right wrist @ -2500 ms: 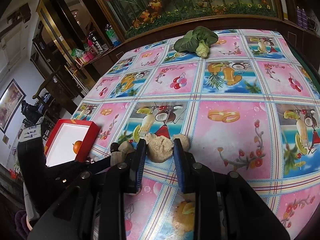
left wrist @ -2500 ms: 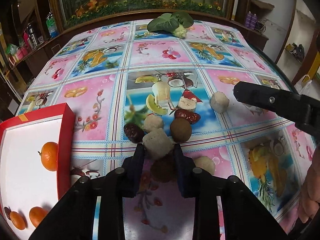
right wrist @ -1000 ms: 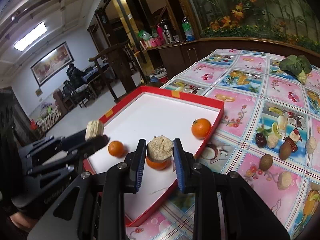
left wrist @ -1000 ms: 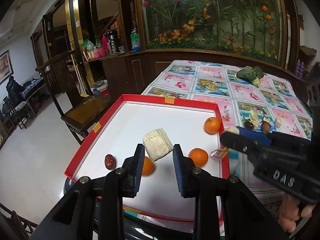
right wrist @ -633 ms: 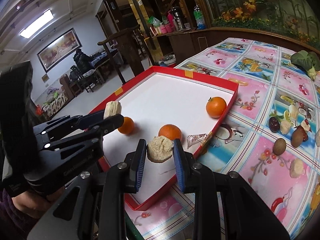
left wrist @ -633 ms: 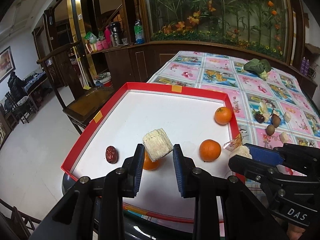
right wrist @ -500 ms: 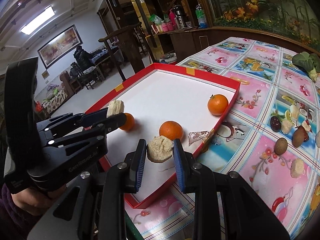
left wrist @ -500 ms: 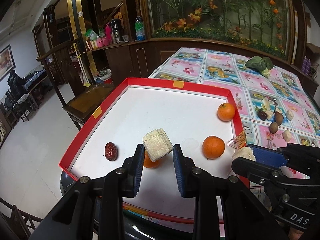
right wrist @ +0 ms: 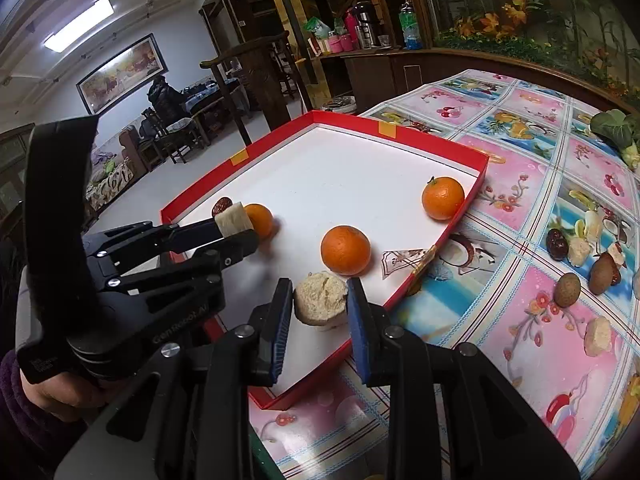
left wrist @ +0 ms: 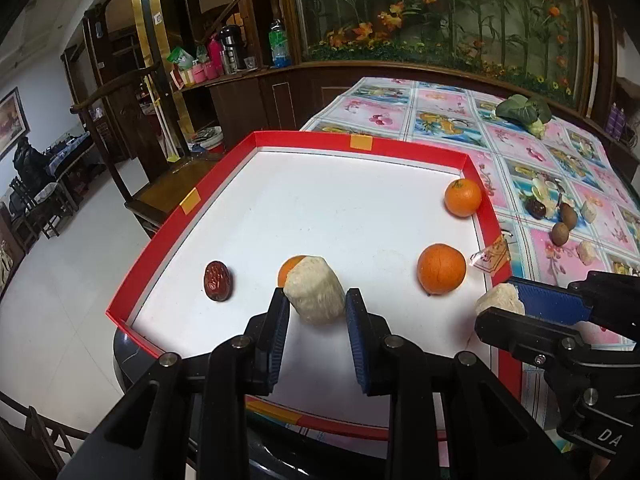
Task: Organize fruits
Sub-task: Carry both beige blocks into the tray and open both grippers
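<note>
A dim wood-panelled room with a flower mural behind glass holds a counter [left wrist: 452, 100] covered in a pink-and-blue fruit-print cloth. At its left end sits a red-rimmed tray [left wrist: 168, 224] with a white floor.

Left to right in the left wrist view, the tray holds one red date [left wrist: 217, 286] near the left rim, then three oranges: one [left wrist: 289, 270] half hidden behind the held piece, one [left wrist: 441, 269] toward the right, one [left wrist: 463, 197] close against the right rim.

The left gripper [left wrist: 316, 320] has its jaws clamped on a pale ridged chunk [left wrist: 315, 294], raised over the tray's near side. The right gripper [right wrist: 319, 322] is likewise clamped on a pale crumbly chunk [right wrist: 321, 298], held over the tray's near right corner, just in front of the middle orange [right wrist: 345, 249].

Right of the tray, loose on the cloth, the right wrist view shows one more date [right wrist: 557, 243], two brown oval fruits [right wrist: 567, 289] [right wrist: 601, 275], and two pale chunks [right wrist: 579, 251] [right wrist: 597, 336]. A leafy green vegetable [left wrist: 522, 110] lies at the counter's far end, well apart from the rest.
</note>
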Available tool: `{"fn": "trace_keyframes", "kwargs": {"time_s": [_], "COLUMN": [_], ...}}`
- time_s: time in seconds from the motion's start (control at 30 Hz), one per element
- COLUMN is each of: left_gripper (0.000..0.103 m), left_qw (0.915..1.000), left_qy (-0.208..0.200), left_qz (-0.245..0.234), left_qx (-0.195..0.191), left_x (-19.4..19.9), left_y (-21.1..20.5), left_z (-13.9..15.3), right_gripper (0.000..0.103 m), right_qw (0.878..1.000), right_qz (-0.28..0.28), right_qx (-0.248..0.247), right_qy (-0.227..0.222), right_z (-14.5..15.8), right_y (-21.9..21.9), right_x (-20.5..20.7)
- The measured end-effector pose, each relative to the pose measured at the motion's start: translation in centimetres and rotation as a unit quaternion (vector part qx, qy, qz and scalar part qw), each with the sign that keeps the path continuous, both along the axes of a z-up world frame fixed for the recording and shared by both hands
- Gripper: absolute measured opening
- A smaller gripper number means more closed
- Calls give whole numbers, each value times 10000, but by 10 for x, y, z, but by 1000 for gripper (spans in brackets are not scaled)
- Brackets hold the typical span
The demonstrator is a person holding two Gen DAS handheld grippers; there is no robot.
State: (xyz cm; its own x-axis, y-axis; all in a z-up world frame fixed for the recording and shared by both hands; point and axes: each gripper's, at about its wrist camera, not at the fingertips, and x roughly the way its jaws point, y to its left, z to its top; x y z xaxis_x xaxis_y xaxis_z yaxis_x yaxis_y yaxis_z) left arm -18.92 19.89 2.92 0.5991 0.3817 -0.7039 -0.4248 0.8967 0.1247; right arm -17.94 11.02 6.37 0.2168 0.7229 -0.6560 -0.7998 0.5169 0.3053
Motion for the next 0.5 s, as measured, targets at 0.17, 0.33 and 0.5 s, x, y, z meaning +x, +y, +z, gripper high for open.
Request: {"fn": "trace_keyframes", "kwargs": {"time_s": [0.17,0.33,0.5], "left_gripper": [28,28,29], "left_qw": [10000,10000,9999], "left_qy": [42,62,88], "left_qz": [10,42,106], "left_qx": [-20,17,53], "left_x": [0,0,2], "left_y": [1,1,2], "left_z": [-2,-3,-5], "right_gripper": [30,30,30], "right_qw": [9999,9996,9995], "right_qz": [93,175,206], "right_qx": [-47,-161,-191], "right_qy": [57,165,141], "right_z": [-2,-7,-8], "right_y": [3,7,6], "right_x": [0,3,1]}}
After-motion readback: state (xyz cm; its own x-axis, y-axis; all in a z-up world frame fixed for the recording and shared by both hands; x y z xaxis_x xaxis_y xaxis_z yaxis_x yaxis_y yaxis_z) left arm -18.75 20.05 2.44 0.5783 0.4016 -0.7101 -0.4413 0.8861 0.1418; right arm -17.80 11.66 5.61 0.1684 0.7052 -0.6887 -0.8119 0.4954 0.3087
